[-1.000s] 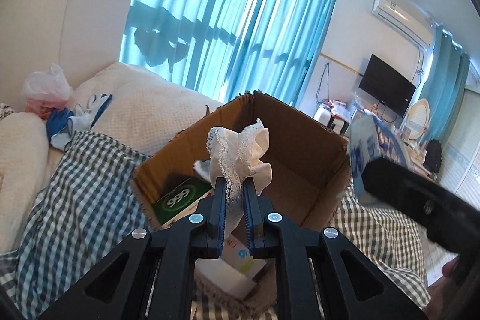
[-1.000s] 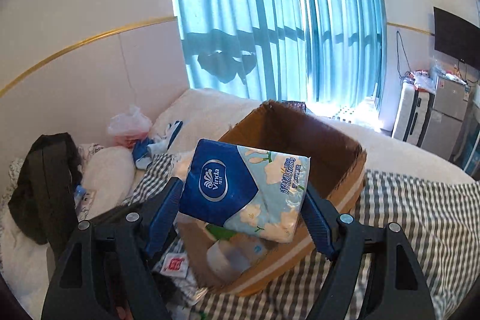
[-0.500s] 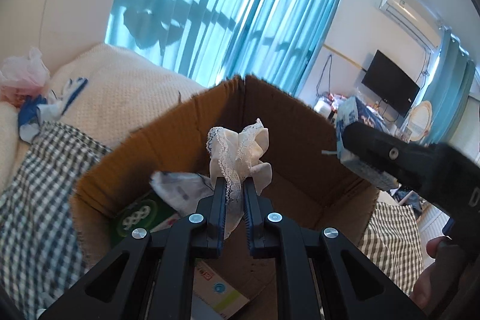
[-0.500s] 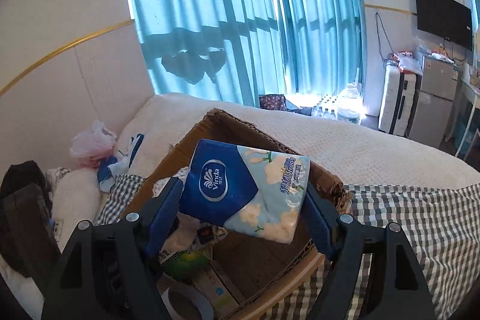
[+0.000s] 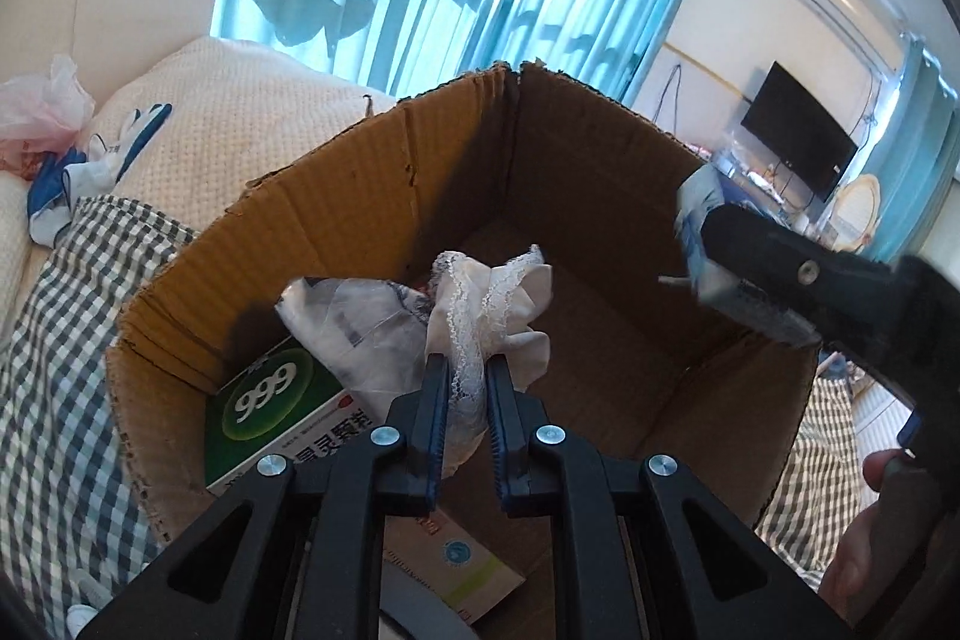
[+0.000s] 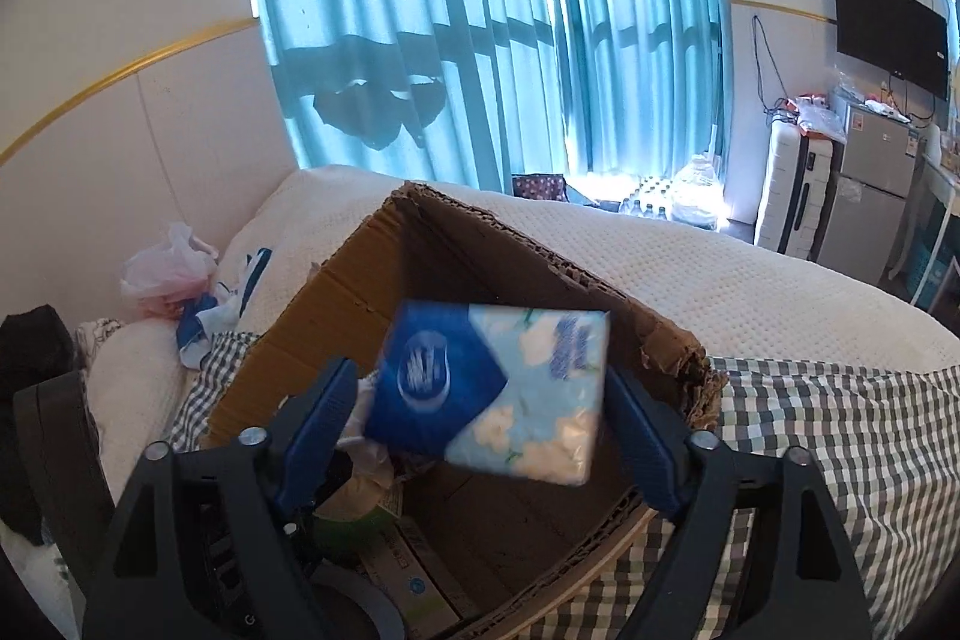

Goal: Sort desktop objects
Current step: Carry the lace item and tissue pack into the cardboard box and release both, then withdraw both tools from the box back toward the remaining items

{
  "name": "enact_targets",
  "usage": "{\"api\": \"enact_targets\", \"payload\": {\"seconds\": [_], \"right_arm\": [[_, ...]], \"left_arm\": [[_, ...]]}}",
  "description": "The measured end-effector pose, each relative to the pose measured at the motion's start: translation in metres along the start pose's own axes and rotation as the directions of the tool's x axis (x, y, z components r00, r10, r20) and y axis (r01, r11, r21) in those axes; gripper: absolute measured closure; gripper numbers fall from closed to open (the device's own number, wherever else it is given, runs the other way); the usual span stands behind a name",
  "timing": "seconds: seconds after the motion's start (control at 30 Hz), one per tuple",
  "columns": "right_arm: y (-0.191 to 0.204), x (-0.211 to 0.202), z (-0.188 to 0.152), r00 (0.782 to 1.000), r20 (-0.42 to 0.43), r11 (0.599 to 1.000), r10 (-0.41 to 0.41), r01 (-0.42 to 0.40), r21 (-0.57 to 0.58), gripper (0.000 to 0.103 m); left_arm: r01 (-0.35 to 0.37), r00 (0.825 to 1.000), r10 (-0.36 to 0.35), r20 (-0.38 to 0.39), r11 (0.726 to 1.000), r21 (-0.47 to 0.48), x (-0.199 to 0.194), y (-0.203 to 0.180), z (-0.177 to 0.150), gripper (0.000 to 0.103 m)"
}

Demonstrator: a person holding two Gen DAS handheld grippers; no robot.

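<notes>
Left gripper [image 5: 467,388] over cardboard box [image 5: 384,214], fingers just easing apart, lace cloth [image 5: 486,304] between them, right gripper [image 6: 480,418] fingers spread, released tissue pack [image 6: 492,388] blurred, tilted, at 12 o'clock above box interior.

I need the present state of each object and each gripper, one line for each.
cardboard box: open, partly filled.
lace cloth: between the fingers, over the box.
left gripper: just opening, cloth between.
tissue pack: tilted, blurred, released.
right gripper: just opened wider.
</notes>
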State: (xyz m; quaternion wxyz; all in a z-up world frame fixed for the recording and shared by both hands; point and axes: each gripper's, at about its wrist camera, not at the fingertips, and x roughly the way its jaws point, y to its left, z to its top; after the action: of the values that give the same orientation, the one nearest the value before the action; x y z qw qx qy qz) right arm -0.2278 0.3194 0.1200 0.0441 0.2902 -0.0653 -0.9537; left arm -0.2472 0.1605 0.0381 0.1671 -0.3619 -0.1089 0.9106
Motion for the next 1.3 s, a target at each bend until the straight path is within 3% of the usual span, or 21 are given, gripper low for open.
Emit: {"api": "enact_targets", "payload": {"seconds": [0.07, 0.13, 0.33, 0.67, 0.8, 0.87, 1.07, 1.3], "right_arm": [[0.002, -0.003, 0.001, 1.000, 0.008, 1.000, 0.000, 0.000, -0.008, 0.015], [0.005, -0.006, 0.002, 1.000, 0.018, 1.000, 0.004, -0.004, -0.017, 0.014], [0.007, -0.012, 0.001, 1.000, 0.020, 1.000, 0.022, -0.022, 0.003, 0.013], [0.040, -0.052, -0.006, 0.997, 0.027, 0.997, 0.073, -0.073, -0.022, 0.013], [0.061, -0.078, -0.011, 0.994, 0.028, 0.994, 0.102, -0.101, -0.034, 0.013], [0.070, -0.087, -0.016, 0.993, 0.021, 0.993, 0.114, -0.113, -0.033, 0.013], [0.095, -0.110, -0.049, 0.988, -0.040, 0.988, 0.148, -0.150, -0.045, 0.013], [0.108, -0.127, -0.096, 0.982, -0.106, 0.984, 0.157, -0.165, -0.070, 0.013]], "left_arm": [[0.001, 1.000, -0.001, 0.005, 1.000, -0.010, -0.004, 0.002, -0.001, 0.072], [0.005, 1.000, -0.005, 0.019, 1.000, -0.025, -0.009, 0.005, -0.002, 0.050], [-0.019, 0.999, 0.019, 0.043, 1.000, -0.007, -0.021, 0.003, 0.002, 0.025], [-0.080, 0.994, 0.079, 0.071, 0.997, 0.007, -0.067, 0.011, -0.006, 0.016], [-0.138, 0.987, 0.135, 0.090, 0.990, 0.021, -0.096, 0.015, -0.008, 0.004], [-0.158, 0.983, 0.153, 0.104, 0.987, 0.038, -0.111, 0.017, -0.010, 0.003], [-0.183, 0.979, 0.177, 0.103, 0.982, 0.050, -0.153, 0.034, -0.025, 0.000], [-0.248, 0.967, 0.248, 0.060, 0.969, 0.000, -0.187, 0.085, -0.053, 0.000]]}}
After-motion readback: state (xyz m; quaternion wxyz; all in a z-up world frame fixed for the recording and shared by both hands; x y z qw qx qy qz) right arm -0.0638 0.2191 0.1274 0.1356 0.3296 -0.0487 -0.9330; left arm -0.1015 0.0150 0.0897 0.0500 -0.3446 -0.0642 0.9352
